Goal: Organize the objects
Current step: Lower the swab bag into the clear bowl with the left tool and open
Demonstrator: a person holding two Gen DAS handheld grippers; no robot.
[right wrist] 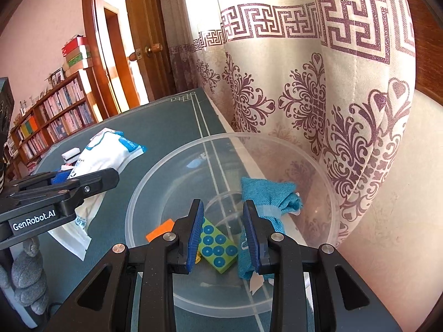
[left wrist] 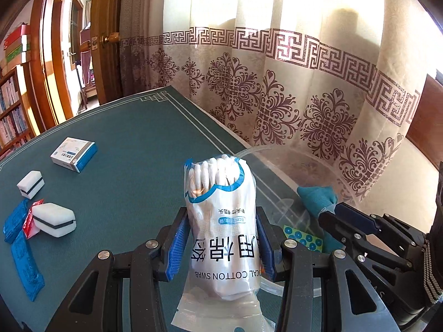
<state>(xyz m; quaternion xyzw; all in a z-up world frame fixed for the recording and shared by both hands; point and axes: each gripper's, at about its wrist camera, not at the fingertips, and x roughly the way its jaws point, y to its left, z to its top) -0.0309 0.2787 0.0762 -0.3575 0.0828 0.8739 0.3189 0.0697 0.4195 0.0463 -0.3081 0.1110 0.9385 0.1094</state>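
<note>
A white bag of cotton swabs (left wrist: 218, 193) stands upright between the blue pads of my left gripper (left wrist: 221, 215), which is shut on it just left of the bowl. From the right wrist view the same bag (right wrist: 105, 152) and left gripper (right wrist: 91, 177) hang above the table beside the bowl's left rim. The clear plastic bowl (right wrist: 277, 138) holds a rolled teal cloth (right wrist: 265, 193), a green card with blue dots (right wrist: 218, 246) and an orange piece (right wrist: 159, 232). My right gripper (right wrist: 223, 210) hovers inside the bowl, nearly shut with a narrow gap and nothing between the pads. Its right finger is next to the cloth.
On the green table (left wrist: 138, 166) to the left lie a blue-and-white medicine box (left wrist: 74, 153), two white sponges (left wrist: 30, 184) (left wrist: 55, 220), blue packets (left wrist: 25, 260) and a red packet (left wrist: 31, 218). A patterned curtain (left wrist: 304, 83) hangs along the table's far edge behind the bowl.
</note>
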